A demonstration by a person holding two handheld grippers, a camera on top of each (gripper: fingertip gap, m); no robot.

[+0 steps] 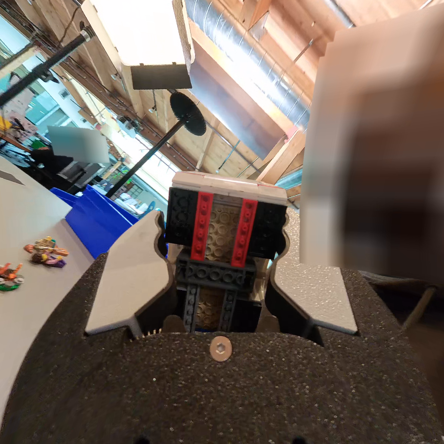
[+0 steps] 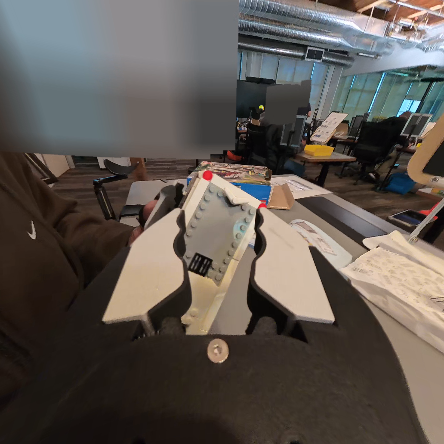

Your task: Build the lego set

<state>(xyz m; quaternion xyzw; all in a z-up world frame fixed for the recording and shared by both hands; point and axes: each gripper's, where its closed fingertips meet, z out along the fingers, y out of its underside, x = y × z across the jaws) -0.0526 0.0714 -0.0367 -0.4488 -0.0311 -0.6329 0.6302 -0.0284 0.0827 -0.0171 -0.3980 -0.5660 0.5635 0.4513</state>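
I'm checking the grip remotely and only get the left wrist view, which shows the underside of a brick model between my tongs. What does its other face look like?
Observer: The brick model has a grey studded top framed in white, with red round studs at two corners.
Operator: Are the right tongs on it?
Observer: Yes, the right tongs bracket its side edges, with the pads against them.
Operator: What's beyond it?
Observer: A blue picture box on the grey table.

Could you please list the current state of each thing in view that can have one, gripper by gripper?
Left gripper: shut on the brick model, underside toward its camera.
Right gripper: jaws around the same brick model; contact unclear.
Brick model: lifted off the table, tilted, studded grey top showing.
Toy box: end flap open.
Blue bin: on the table edge.
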